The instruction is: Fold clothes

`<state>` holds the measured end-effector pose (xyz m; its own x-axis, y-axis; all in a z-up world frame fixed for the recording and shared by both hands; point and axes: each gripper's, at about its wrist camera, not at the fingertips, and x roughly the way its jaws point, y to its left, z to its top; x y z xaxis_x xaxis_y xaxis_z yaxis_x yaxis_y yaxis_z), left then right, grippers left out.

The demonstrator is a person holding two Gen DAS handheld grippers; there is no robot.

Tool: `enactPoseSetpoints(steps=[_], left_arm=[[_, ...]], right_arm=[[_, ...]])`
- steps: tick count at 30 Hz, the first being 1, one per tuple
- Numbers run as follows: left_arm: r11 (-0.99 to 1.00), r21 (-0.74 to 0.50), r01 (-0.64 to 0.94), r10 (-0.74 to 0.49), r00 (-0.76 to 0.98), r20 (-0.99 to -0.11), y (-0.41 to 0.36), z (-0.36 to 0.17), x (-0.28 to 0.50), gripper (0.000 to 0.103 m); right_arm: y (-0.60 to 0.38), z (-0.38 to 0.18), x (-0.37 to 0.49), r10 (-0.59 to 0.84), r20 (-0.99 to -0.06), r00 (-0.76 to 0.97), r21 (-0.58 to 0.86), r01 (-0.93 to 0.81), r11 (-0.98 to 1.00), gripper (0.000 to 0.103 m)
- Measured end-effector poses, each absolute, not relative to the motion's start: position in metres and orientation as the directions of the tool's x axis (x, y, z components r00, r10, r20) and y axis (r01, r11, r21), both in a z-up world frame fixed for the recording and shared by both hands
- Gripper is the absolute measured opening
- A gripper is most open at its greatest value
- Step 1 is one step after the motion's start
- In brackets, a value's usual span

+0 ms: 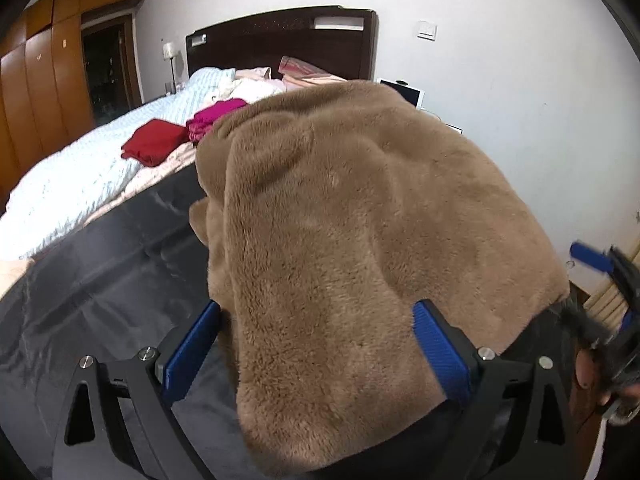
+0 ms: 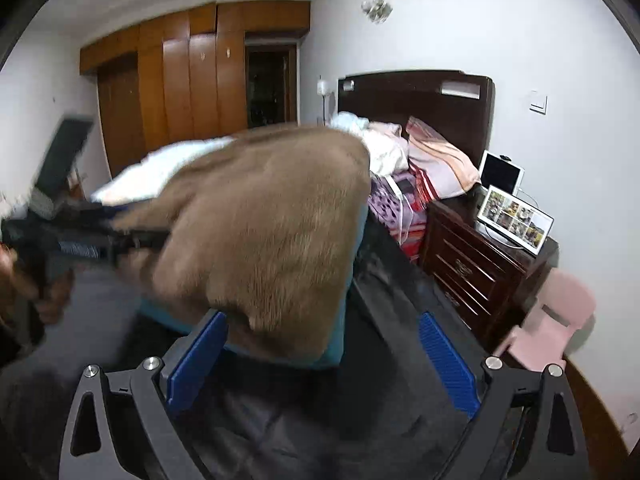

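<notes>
On the dark sheet [image 1: 100, 288], both grippers' jaws stand wide, gripping nothing beside the unlabelled brown fleece [image 1: 340, 220].

Brown fleece garment [image 1: 340, 240] cut off at bottom edge, hiding bed [image 1: 80, 184] beyond, right-wrist view motion-blurred, photo frame [image 2: 516, 218] pictures illegible.

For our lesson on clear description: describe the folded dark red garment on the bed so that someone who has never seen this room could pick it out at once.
Start at the dark wooden headboard and come down the bed's pale striped quilt. The folded dark red garment lies flat there, beside a crumpled magenta garment. It is the only neat, flat, deep red piece; the big brown fleece in front is furry.
</notes>
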<state>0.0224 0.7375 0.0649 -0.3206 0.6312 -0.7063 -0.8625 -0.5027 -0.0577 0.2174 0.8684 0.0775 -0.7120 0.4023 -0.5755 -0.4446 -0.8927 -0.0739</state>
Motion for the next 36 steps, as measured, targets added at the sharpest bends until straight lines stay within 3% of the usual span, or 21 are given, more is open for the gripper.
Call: enactPoseSetpoints(steps=[6, 9, 12, 16, 22, 27, 31, 36], left_arm=[[-0.506, -0.029, -0.862, 0.607, -0.333, -0.722, 0.744, 0.056, 0.021, 0.098], [-0.497, -0.005, -0.868, 0.597, -0.338, -0.727, 0.747, 0.05, 0.025, 0.098], [-0.487, 0.021, -0.873, 0.589, -0.346, -0.73, 0.75, 0.044, 0.029, 0.098], [-0.492, -0.037, -0.87, 0.609, -0.314, -0.728, 0.743, 0.044, 0.023, 0.098], [-0.508, -0.109, -0.854, 0.65, -0.297, -0.7, 0.72, 0.058, 0.021, 0.098], [-0.522, -0.056, -0.851, 0.641, -0.349, -0.683, 0.709, 0.064, 0.029, 0.098], [-0.534, -0.007, -0.845, 0.597, -0.372, -0.711, 0.714, 0.052, 0.03, 0.098], [-0.532, -0.016, -0.847, 0.599, -0.362, -0.714, 0.716, 0.049, 0.026, 0.098]], right_arm=[[0.885, 0.061, 0.211, 0.58, -0.564, -0.588, -0.142, -0.622, -0.77, 0.097], [0.908, 0.054, 0.224, 0.549, -0.604, -0.577, -0.033, -0.67, -0.741, 0.097], [0.914, 0.043, 0.226, 0.547, -0.633, -0.547, -0.039, -0.684, -0.729, 0.098], [0.916, 0.041, 0.229, 0.53, -0.651, -0.543, -0.026, -0.682, -0.731, 0.098], [0.885, 0.073, 0.253, 0.437, -0.57, -0.696, 0.077, -0.575, -0.815, 0.098], [0.852, 0.107, 0.251, 0.42, -0.462, -0.781, 0.083, -0.51, -0.856, 0.098], [0.849, 0.105, 0.217, 0.473, -0.488, -0.733, -0.016, -0.535, -0.845, 0.099], [0.87, 0.086, 0.18, 0.474, -0.574, -0.668, -0.041, -0.555, -0.831, 0.099]])
